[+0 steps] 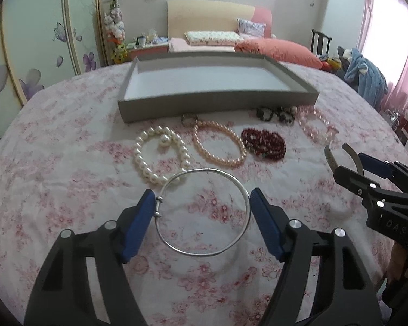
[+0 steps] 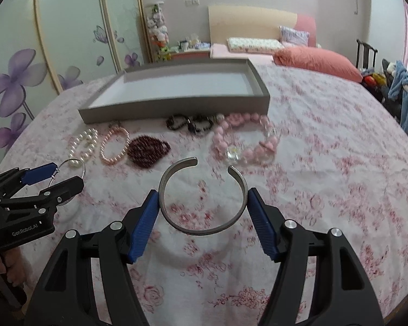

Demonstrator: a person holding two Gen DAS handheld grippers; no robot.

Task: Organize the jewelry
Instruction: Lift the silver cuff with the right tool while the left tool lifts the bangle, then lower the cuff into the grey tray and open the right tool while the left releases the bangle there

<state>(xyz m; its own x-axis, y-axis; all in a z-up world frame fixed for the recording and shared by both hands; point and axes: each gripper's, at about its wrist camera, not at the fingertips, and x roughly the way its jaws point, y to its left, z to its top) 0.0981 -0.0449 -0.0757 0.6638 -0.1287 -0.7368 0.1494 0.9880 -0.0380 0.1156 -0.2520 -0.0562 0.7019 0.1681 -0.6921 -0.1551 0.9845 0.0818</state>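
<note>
Honestly, both grips look sketchy: the left tool [image 1: 201, 217] pinches the thin silver bangle [image 1: 204, 213] by its rim, the right tool [image 2: 204, 217] squeezes the open cuff [image 2: 202, 195]. Both seem lifted off the bed; either could pop out before the grey tray [image 1: 217, 102].

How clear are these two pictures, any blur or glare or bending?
Left wrist view: window light blows out the pink curtain; the grey tray bows from fisheye; the thin silver bangle stays sharp. Right wrist view: the pink bead bracelet smears with motion blur, while the flat silver cuff is crisp.
</note>
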